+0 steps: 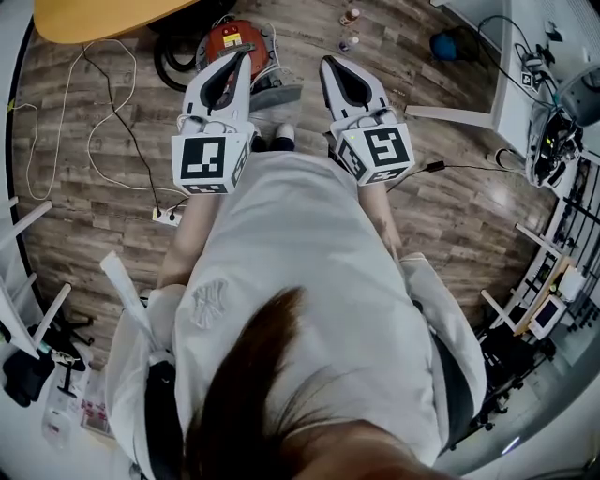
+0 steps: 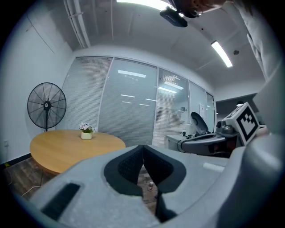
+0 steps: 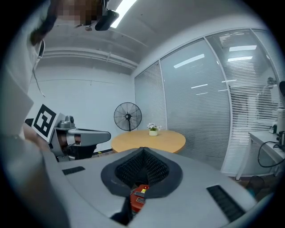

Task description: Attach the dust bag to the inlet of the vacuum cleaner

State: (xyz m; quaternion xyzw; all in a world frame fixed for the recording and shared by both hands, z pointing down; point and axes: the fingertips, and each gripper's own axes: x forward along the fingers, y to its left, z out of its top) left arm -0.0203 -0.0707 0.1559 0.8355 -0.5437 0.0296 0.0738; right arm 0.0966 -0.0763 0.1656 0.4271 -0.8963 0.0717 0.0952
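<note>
Both claws are clenched and empty. Seen in its own view, the left claw has its two dark ribbed pads meeting at the tips with nothing pinched. Through the slit below them, at six o'clock, only plank floor and a small bottle far beyond show. The right claw likewise presses its pads tip to tip and grasps nothing. The red in the notch below them, at six o'clock, is the vacuum cleaner on the floor well beyond, untouched.

In the head view the person holds the two claws side by side and apart at about twelve o'clock, marker cubes toward the body. The vacuum cleaner lies on the wood floor at eleven o'clock of that view, showing above the left claw's tip and near the edge of the round table. Its body is red-orange with a yellow label on top. A black hose-like loop curls at its nine o'clock side, and a grey-white part sits at its four o'clock. A white cable loops over the floor at nine o'clock and runs down to a white power strip. Whether the inlet stands open I cannot tell.
</note>
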